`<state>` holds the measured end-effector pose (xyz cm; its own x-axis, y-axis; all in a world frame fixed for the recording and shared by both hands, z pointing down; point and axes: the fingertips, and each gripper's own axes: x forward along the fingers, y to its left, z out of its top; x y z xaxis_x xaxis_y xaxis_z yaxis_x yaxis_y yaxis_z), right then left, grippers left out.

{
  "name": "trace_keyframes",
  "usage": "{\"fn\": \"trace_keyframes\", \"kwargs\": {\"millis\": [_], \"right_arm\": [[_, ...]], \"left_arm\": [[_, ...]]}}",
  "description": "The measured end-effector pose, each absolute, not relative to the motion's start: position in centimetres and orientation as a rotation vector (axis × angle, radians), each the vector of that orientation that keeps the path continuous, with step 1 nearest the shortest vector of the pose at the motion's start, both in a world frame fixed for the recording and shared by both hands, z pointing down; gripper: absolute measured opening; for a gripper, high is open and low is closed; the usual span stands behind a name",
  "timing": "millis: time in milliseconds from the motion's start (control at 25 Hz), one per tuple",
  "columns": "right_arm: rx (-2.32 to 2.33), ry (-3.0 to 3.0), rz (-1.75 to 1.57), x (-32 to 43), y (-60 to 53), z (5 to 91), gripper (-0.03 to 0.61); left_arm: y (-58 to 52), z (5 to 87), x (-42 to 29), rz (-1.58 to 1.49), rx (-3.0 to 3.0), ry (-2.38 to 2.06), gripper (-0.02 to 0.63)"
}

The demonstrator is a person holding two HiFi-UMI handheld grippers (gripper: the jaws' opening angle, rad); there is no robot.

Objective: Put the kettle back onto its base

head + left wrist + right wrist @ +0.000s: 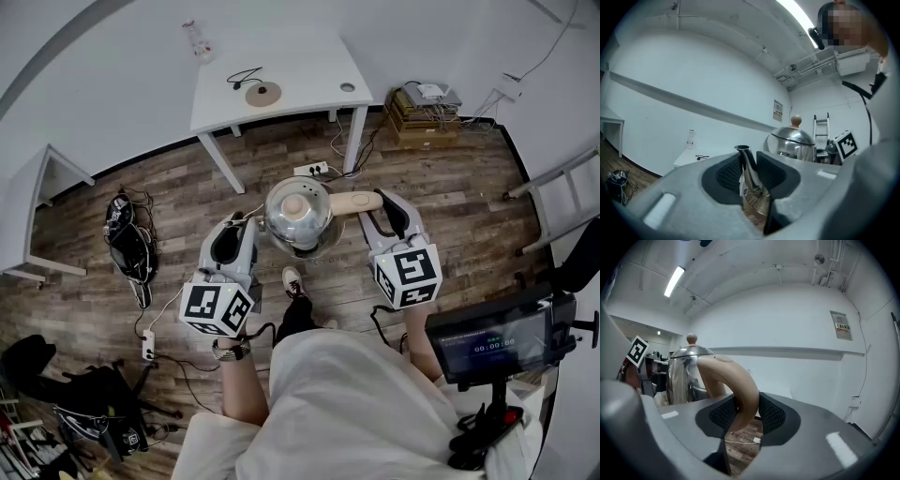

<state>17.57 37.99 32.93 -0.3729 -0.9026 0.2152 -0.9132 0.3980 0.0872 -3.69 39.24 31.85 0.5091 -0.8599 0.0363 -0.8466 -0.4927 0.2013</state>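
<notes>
Left gripper [749, 173] and right gripper [743, 411] share one load, the steel kettle [298, 214], which hangs between them in mid-air above the wooden floor [450, 202] in front of the person. The right gripper's ribbed pads are clamped on the tan handle [740, 390], the natural place to bear the weight. The left gripper's jaws pinch the thin metal spout [746, 164] on the opposite side, most likely to stop the pot from swinging or tipping. With a hold at each end the body sits upright, its knobbed lid on top. The round base [263, 93] lies with its cord on the white table [300, 66], well ahead of the kettle and apart from it, and a small bottle [197, 39] stands near the far left corner of the tabletop. The kettle is not yet on its base. Judging by this, the carry remains, followed by a level descent so the kettle's underside meets the disc squarely; a tilt from the spout-side grip could make it land off-centre.
</notes>
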Motion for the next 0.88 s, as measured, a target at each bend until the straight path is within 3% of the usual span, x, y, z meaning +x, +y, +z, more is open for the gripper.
{"fn": "trace_keyframes", "kwargs": {"millis": [880], "right_arm": [[1.597,-2.428,0.12,15.9,24.3,34.4,0.146]], "left_arm": [[25.3,33.2,-5.3,-0.084,2.539,-1.451,0.097]]}}
